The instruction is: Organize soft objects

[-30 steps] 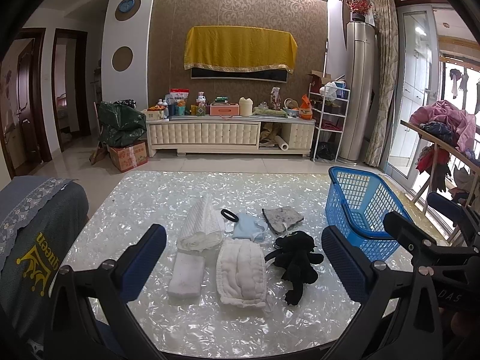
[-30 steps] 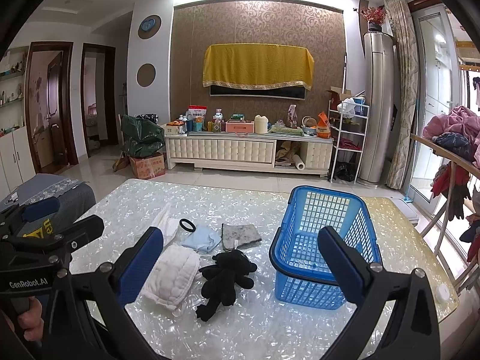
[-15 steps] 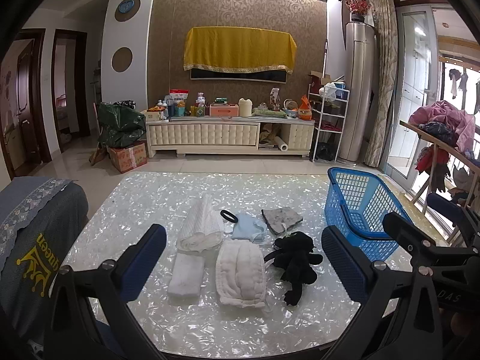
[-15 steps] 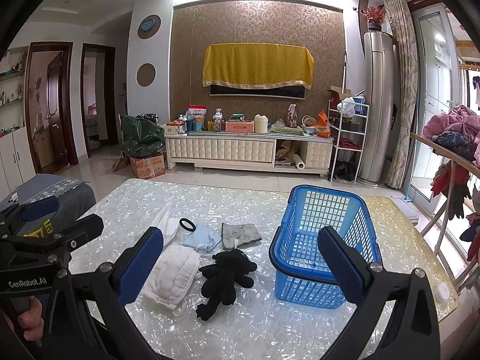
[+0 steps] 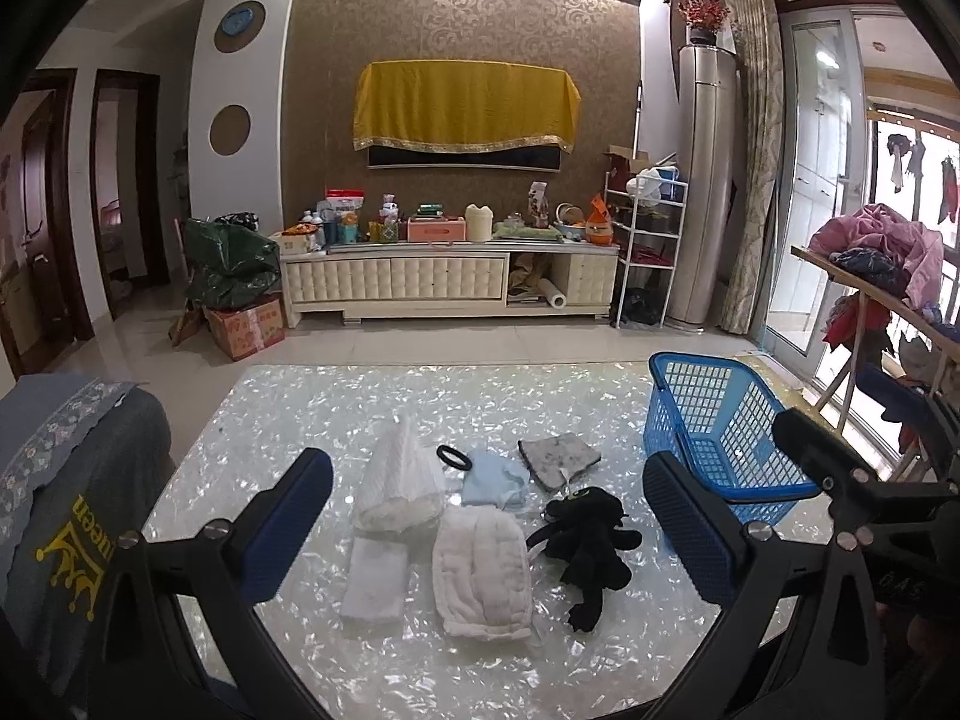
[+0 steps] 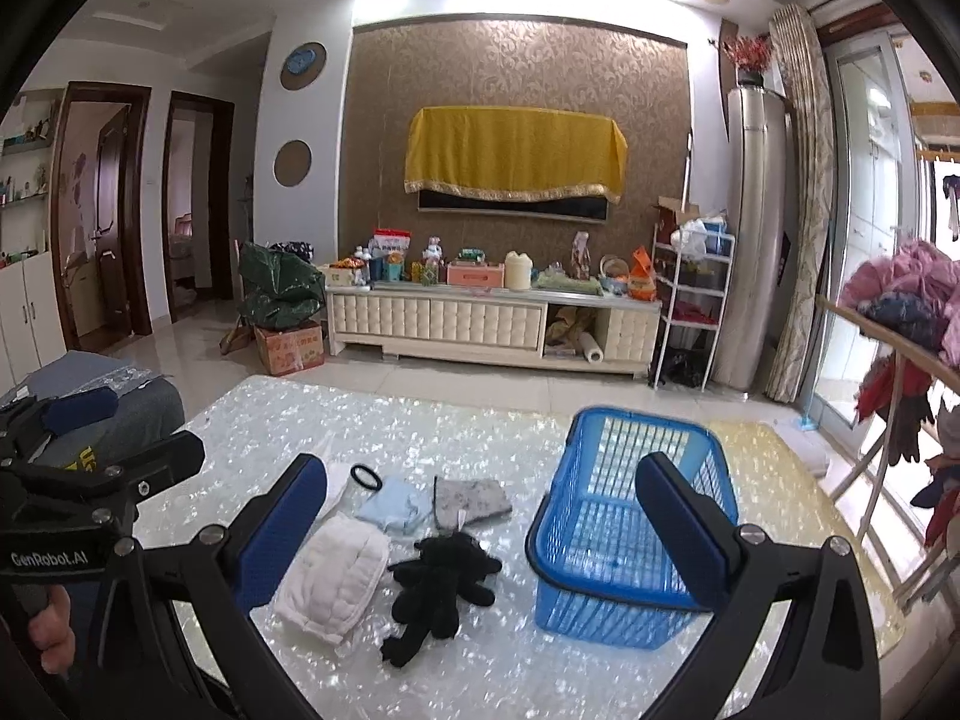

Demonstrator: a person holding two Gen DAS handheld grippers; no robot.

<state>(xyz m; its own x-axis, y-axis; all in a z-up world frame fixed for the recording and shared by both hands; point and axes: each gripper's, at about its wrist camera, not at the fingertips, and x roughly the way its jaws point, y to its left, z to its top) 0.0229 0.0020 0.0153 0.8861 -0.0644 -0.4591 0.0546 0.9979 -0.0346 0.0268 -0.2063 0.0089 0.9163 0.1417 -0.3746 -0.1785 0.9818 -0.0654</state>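
On the pearly table (image 5: 288,396) lie soft things: a black plush toy (image 5: 587,534) (image 6: 441,585), a quilted white cloth (image 5: 483,570) (image 6: 333,576), a small flat white cloth (image 5: 375,579), a rolled white towel (image 5: 401,477), a light blue cloth (image 5: 495,480) (image 6: 396,504), a grey cloth (image 5: 558,453) (image 6: 471,495) and a black hair ring (image 5: 454,456) (image 6: 366,476). A blue basket (image 5: 714,438) (image 6: 630,510) stands to their right, holding nothing that I can see. My left gripper (image 5: 489,525) is open above the near cloths. My right gripper (image 6: 480,519) is open, above the plush and the basket's left side.
A grey cushion with yellow print (image 5: 72,498) sits at the table's left edge. A clothes rack with garments (image 6: 900,324) stands to the right. Beyond the table's far edge are the tiled floor and a white TV cabinet (image 5: 444,282). A hand (image 6: 51,630) holds the left gripper's handle.
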